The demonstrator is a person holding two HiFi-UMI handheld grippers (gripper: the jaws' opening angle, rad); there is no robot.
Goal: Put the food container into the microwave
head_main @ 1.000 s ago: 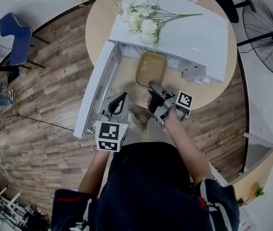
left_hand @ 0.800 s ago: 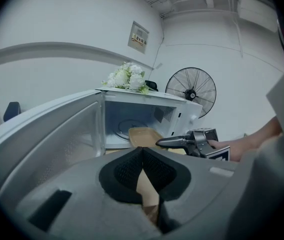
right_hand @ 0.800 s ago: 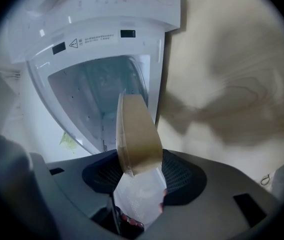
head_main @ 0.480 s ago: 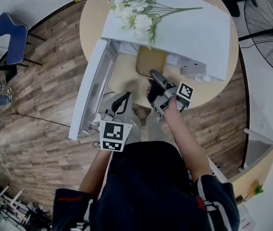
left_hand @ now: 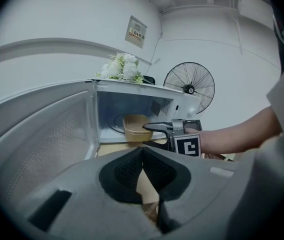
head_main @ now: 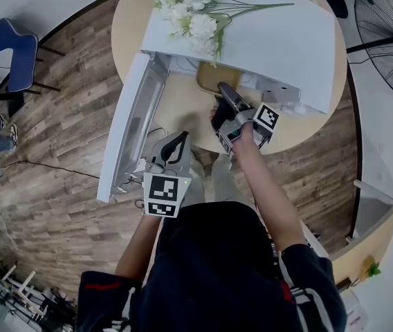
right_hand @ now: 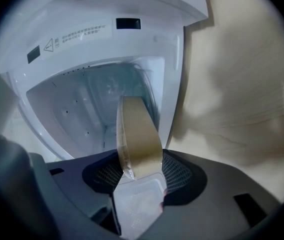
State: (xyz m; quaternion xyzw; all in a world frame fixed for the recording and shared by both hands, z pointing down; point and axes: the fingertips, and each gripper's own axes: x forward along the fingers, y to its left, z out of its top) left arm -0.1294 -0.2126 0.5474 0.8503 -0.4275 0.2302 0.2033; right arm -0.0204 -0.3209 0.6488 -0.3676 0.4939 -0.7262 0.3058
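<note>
Right arm stretched forward, my right tool (head_main: 223,92) near level, clamped on near rim of food container (head_main: 207,80). Container partly inside mouth of microwave (head_main: 279,40). Left arm bent close to my body, left tool (head_main: 174,142) pinched closed, empty, beside open door (head_main: 131,133). Left gripper view alone shows container side-on in cavity. Head view alone shows flowers (head_main: 189,12) on top.
</note>
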